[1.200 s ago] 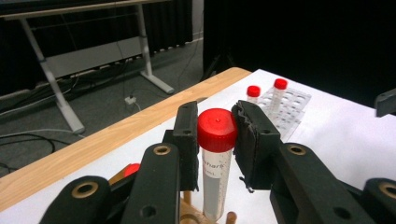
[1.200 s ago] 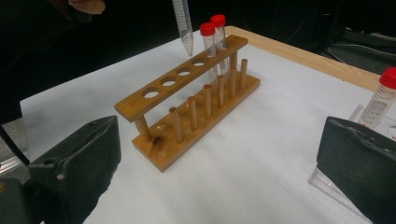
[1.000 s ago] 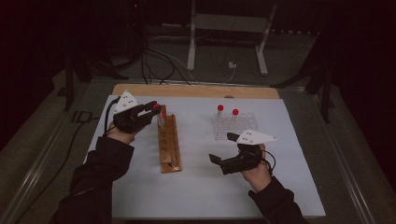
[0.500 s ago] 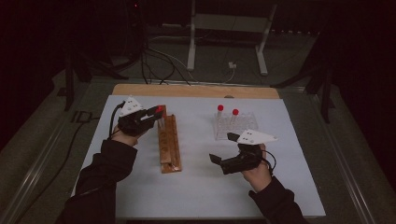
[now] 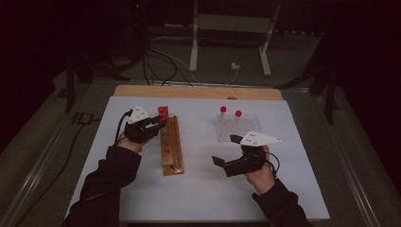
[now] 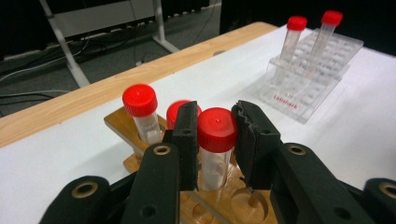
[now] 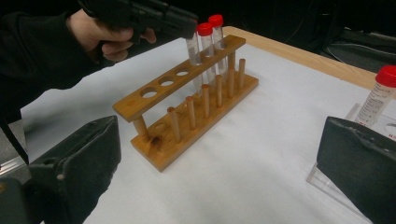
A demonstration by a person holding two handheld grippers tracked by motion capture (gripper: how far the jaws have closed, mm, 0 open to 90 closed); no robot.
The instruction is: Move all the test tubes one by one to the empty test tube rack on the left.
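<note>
My left gripper (image 6: pixel 215 116) is shut on the red cap of a clear tube (image 6: pixel 215 163), held upright at the far end of the wooden rack (image 5: pixel 171 144). The tube's lower end enters a hole in the rack's top board (image 6: pixel 233 205). Two more red-capped tubes (image 6: pixel 140 100) stand in the rack just behind it. In the right gripper view the left gripper (image 7: pixel 154 18) hovers over the rack (image 7: pixel 187 107). My right gripper (image 5: pixel 224 150) rests open and empty on the white sheet, right of the rack.
A clear plastic rack (image 5: pixel 236 127) with two red-capped tubes (image 5: pixel 222 109) stands just beyond the right gripper. The white sheet (image 5: pixel 142 198) lies on a wooden table, whose far edge (image 5: pixel 198 91) shows. Cables and a metal stand sit on the floor behind.
My left gripper has come down with the tube and moved slightly toward the rack's far end. The right gripper has stayed in place.
</note>
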